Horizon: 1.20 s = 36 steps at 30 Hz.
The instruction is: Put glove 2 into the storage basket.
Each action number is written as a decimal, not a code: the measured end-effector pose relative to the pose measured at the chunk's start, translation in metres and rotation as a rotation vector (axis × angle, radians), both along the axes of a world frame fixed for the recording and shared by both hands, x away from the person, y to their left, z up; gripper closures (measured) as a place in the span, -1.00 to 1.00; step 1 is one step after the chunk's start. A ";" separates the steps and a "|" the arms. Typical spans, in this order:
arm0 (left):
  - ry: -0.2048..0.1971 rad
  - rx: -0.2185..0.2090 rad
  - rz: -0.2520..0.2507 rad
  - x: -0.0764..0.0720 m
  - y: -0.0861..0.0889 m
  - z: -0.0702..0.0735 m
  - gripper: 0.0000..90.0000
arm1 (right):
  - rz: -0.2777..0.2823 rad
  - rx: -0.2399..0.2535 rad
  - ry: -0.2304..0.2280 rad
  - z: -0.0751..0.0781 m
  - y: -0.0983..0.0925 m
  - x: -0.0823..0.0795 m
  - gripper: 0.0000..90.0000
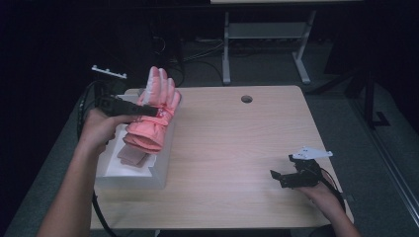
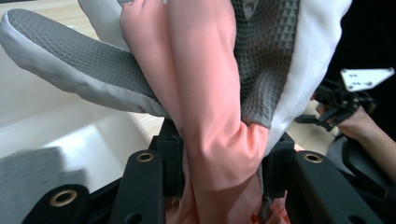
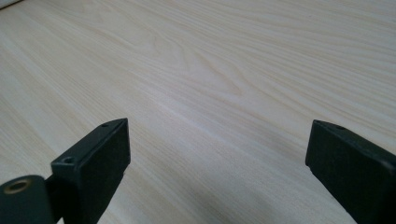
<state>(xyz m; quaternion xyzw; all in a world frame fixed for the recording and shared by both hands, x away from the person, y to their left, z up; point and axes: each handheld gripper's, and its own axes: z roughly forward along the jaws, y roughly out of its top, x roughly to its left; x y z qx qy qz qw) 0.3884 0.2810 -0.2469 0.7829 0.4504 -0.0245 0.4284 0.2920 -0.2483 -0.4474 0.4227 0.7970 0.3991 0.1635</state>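
You have the pink glove (image 1: 157, 111) clamped in your left gripper (image 1: 148, 110), lifted over the white box (image 1: 158, 170) at the table's left; your right gripper (image 1: 282, 177) rests jaws apart, empty, on the table (image 1: 237, 148); next, I judge, lower and release it.

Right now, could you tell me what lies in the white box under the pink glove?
Under the pink glove, held by the left tongs, the white box holds a flat brownish piece. The glove covers the rest of the inside.
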 end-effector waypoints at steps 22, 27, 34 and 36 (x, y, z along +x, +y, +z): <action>0.137 0.059 0.157 0.030 0.042 -0.079 0.33 | 0.023 -0.005 0.012 -0.002 0.000 -0.001 -0.86; 0.170 0.082 0.157 0.037 0.038 -0.099 0.33 | 0.022 -0.005 0.013 -0.002 0.001 -0.001 -0.86; 0.208 0.099 0.138 0.046 0.034 -0.123 0.32 | 0.023 -0.003 0.014 -0.002 0.000 -0.002 -0.86; 0.222 0.116 0.127 0.049 0.031 -0.130 0.31 | 0.027 -0.007 0.011 -0.002 -0.001 -0.002 -0.86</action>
